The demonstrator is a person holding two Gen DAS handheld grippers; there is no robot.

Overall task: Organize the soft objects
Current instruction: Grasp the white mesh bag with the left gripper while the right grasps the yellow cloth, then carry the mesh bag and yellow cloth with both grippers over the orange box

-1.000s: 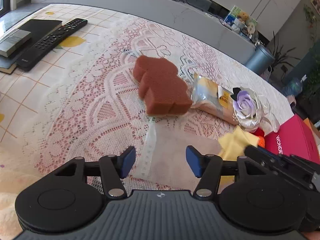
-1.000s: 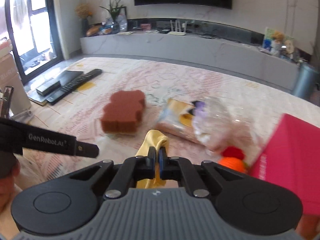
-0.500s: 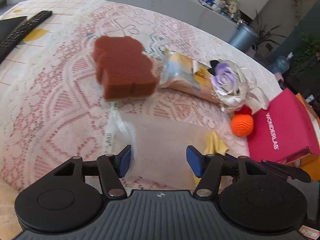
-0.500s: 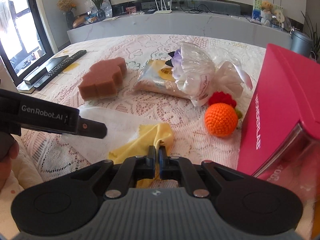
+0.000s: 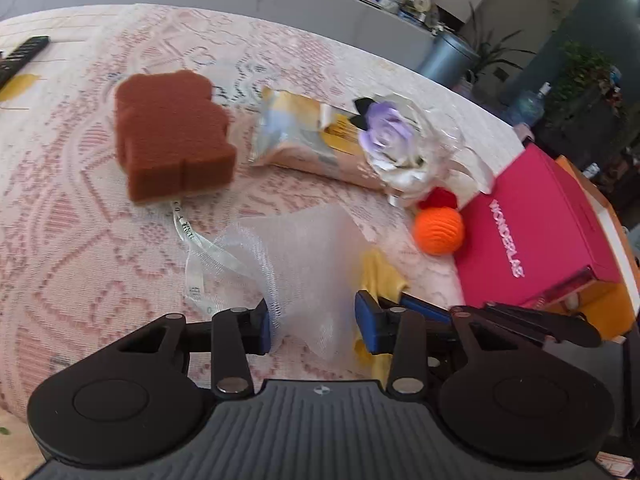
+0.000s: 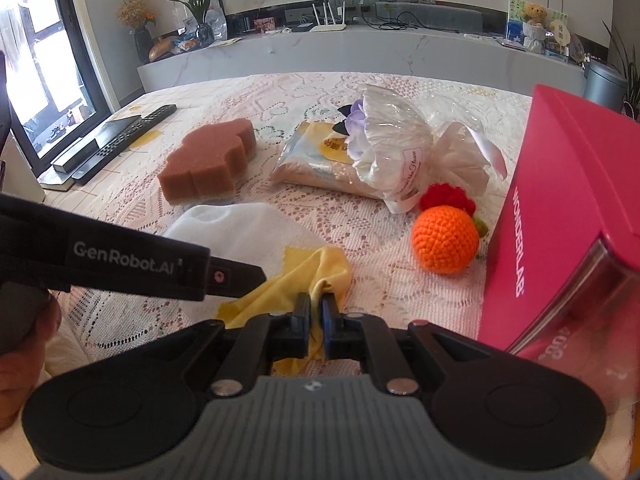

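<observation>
Right gripper (image 6: 316,322) opening, yellow cloth (image 6: 316,266) between pads: limp, light. Left gripper (image 5: 312,326) closing round mesh bag (image 5: 308,264); pinch its rim.

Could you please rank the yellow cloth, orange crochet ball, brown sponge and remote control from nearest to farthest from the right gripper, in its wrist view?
1. Yellow cloth, pinched in the right gripper.
2. Orange crochet ball, ahead right.
3. Brown sponge, ahead left.
4. Remote control, far left.

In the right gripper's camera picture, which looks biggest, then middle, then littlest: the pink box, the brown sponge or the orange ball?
1. Pink box, though it is nearest the camera.
2. Brown sponge.
3. Orange ball.
</observation>
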